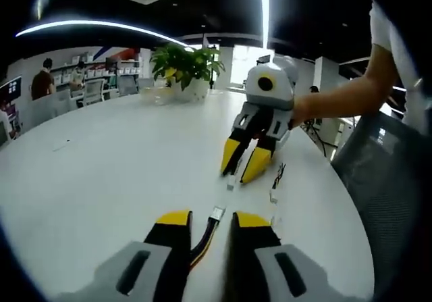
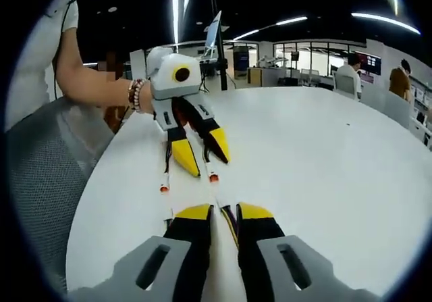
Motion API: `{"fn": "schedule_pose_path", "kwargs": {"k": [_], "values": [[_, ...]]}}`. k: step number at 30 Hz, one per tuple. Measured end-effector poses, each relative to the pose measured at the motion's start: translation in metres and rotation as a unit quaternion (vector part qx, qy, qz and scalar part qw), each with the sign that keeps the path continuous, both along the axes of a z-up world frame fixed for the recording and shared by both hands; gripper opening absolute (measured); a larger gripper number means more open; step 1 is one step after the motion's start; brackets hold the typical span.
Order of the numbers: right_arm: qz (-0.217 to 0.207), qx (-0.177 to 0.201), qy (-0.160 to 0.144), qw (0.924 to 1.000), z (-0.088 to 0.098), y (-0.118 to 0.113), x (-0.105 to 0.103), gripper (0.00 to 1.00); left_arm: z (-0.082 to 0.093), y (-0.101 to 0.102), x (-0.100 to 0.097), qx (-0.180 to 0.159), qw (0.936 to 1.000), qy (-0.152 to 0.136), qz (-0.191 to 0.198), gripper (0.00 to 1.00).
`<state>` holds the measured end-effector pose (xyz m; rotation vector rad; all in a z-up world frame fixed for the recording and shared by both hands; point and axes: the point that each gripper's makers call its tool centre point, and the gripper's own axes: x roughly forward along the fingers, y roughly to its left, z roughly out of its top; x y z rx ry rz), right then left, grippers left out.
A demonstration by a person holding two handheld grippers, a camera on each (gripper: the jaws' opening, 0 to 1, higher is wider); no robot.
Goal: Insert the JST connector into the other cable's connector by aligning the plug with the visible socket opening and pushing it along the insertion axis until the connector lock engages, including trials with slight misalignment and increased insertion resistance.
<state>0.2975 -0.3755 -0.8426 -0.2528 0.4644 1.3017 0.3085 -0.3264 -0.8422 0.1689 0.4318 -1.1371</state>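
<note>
In the left gripper view my left gripper (image 1: 212,219) is shut on a cable of red, yellow and black wires. Its white JST connector (image 1: 217,213) pokes out just past the fingertips, low over the white table (image 1: 121,167). Facing it, my right gripper (image 1: 243,167) is shut on the second cable, whose white connector (image 1: 231,181) points back at mine across a short gap. In the right gripper view my right gripper (image 2: 225,213) pinches a thin cable (image 2: 227,222). The left gripper (image 2: 202,155) stands opposite, and its connector (image 2: 214,178) hangs below its tips.
A spare cable (image 1: 277,175) lies on the table beside the right gripper; it ends in a red-tipped connector (image 2: 164,188). A potted plant (image 1: 185,65) stands at the table's far side. A grey mesh chair (image 1: 391,180) sits at the table's curved edge.
</note>
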Motion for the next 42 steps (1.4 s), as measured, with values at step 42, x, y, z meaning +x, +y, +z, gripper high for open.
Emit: {"fn": "schedule_pose_path", "kwargs": {"k": [42], "values": [[0.054,0.006,-0.053,0.9971,0.039,0.016,-0.006,0.03,0.031,-0.017,-0.009,0.021,0.9949,-0.055,-0.082,0.00]]}}
